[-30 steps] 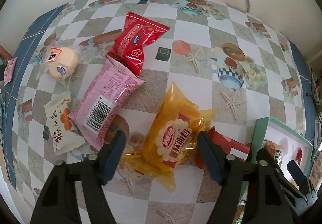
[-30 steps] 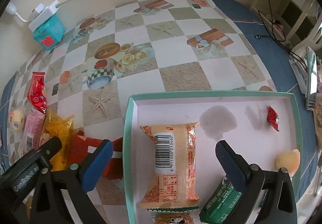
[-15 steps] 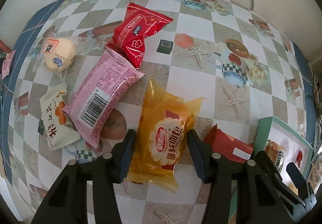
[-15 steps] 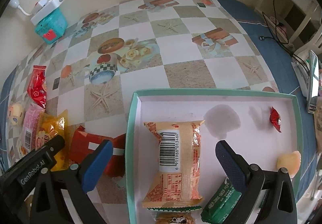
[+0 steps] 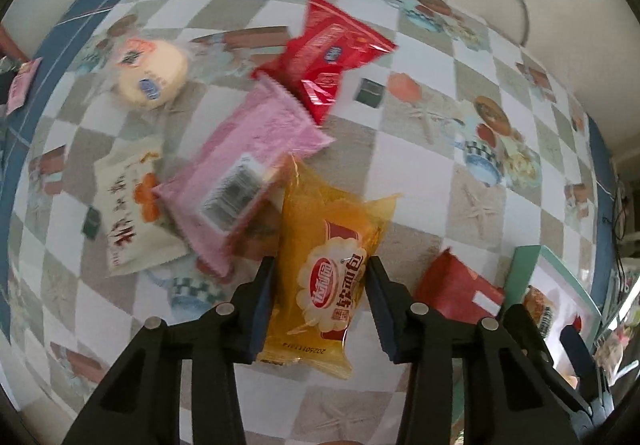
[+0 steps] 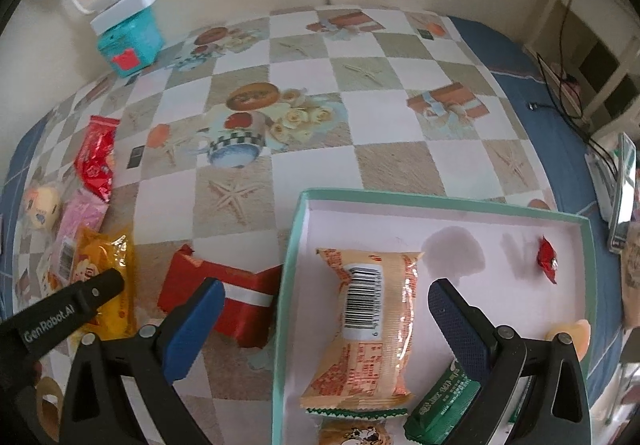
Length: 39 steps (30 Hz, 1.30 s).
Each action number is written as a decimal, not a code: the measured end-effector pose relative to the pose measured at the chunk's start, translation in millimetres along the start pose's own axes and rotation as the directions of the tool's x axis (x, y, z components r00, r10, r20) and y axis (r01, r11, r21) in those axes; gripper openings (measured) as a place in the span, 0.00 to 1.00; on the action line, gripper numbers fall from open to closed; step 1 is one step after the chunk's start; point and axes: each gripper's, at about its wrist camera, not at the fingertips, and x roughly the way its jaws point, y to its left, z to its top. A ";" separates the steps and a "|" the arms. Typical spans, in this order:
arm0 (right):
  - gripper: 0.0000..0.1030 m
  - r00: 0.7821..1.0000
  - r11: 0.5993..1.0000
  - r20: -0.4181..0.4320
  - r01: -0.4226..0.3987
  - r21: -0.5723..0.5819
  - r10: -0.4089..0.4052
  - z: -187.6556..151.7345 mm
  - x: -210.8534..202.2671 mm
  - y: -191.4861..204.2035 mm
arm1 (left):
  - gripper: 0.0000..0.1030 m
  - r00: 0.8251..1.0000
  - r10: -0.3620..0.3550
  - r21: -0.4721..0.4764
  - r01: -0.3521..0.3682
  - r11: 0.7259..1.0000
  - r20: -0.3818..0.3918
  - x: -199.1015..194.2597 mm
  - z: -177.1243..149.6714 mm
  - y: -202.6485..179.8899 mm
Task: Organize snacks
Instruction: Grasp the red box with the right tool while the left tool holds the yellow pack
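A yellow snack packet (image 5: pixel 332 245) lies on the checked tablecloth between the fingers of my left gripper (image 5: pixel 320 265). The jaws are closing and both pads touch its sides. Its top corner overlaps a pink packet (image 5: pixel 248 173). In the right wrist view the same yellow packet (image 6: pixel 116 257) shows at the far left. My right gripper (image 6: pixel 326 285) hangs open over the left rim of a teal tray (image 6: pixel 440 199), pressing nothing. An orange packet (image 6: pixel 368 325) lies in the tray below it.
On the cloth lie a red packet (image 5: pixel 328 53), a white packet (image 5: pixel 128 205), a round bun (image 5: pixel 152 73) and a dark red packet (image 6: pixel 224 285) against the tray. The tray also holds a green packet (image 6: pixel 444 405) and a red candy (image 6: pixel 547 257). A teal box (image 6: pixel 128 41) stands by the wall.
The left jaws have narrowed from wide apart to the yellow packet's sides, and the left hand has shifted over the table. The right gripper has stayed open above the tray.
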 end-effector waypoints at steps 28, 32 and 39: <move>0.74 0.995 0.921 0.084 -0.019 -0.389 0.056 -29.7 12.6 82.0 | 0.44 0.999 -0.030 -0.124 0.026 0.992 -0.036 -17.6 -24.9 46.8; 0.74 0.992 0.932 0.110 -0.020 -0.362 0.064 -26.2 14.6 79.6 | 0.44 0.999 -0.028 -0.123 0.024 0.992 -0.037 -15.6 -22.6 46.7; 0.75 0.985 0.934 0.148 -0.030 -0.355 0.088 -22.0 15.0 81.8 | 0.44 0.999 -0.016 -0.119 0.012 0.993 -0.038 -17.6 -24.1 47.6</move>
